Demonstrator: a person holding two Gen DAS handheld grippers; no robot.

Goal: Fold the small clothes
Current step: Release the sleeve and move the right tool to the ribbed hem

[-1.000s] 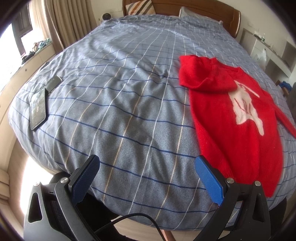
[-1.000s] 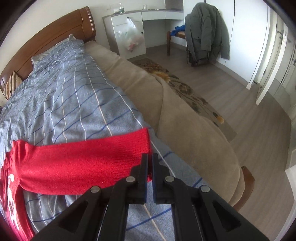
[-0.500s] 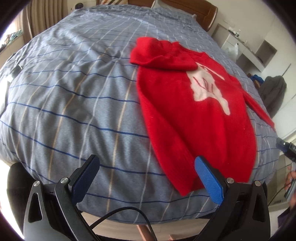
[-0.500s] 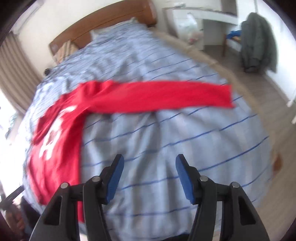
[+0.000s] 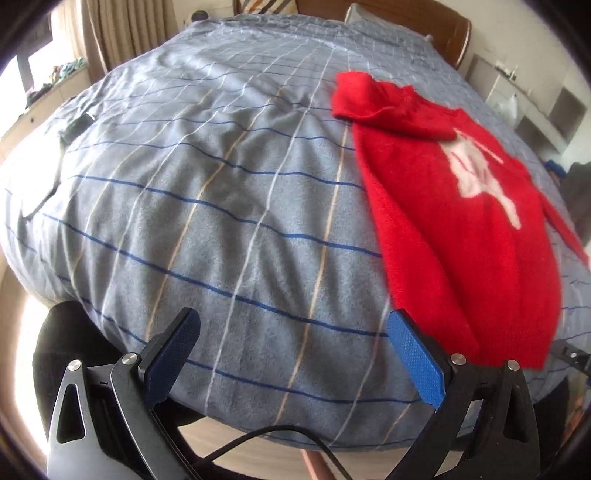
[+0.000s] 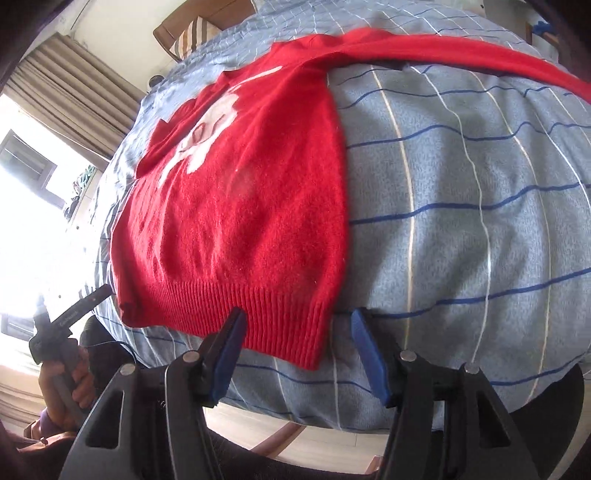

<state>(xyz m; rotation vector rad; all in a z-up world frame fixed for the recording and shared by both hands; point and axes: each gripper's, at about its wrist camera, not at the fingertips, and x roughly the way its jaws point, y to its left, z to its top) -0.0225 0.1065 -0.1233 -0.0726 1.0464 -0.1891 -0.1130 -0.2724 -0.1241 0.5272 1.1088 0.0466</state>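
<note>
Left gripper: spread wide, holds nothing; low at the near edge of the bed, aimed along the duvet toward the headboard; its right pad sits just beside the sweater's near left hem corner, touching or not unclear.
Right gripper: spread, holds nothing; low at the near edge, straddling the sweater's near right hem corner, left pad over the ribbed hem; no pinch seen.
Left hand: seen in the right wrist view at far left, wrapped round the left gripper's handle.
Counts: 1 red sweater, 2 grippers, 1 bed with blue striped duvet, 1 headboard, 1 striped pillow.
Sweater place: flat on the duvet, front up, white motif showing, on the right half of the bed in the left wrist view.
Sweater axis: long axis runs near to far; ribbed hem at the near edge, neck far.
Sleeves: left sleeve folded across the chest; right sleeve stretched straight out to the right.
</note>
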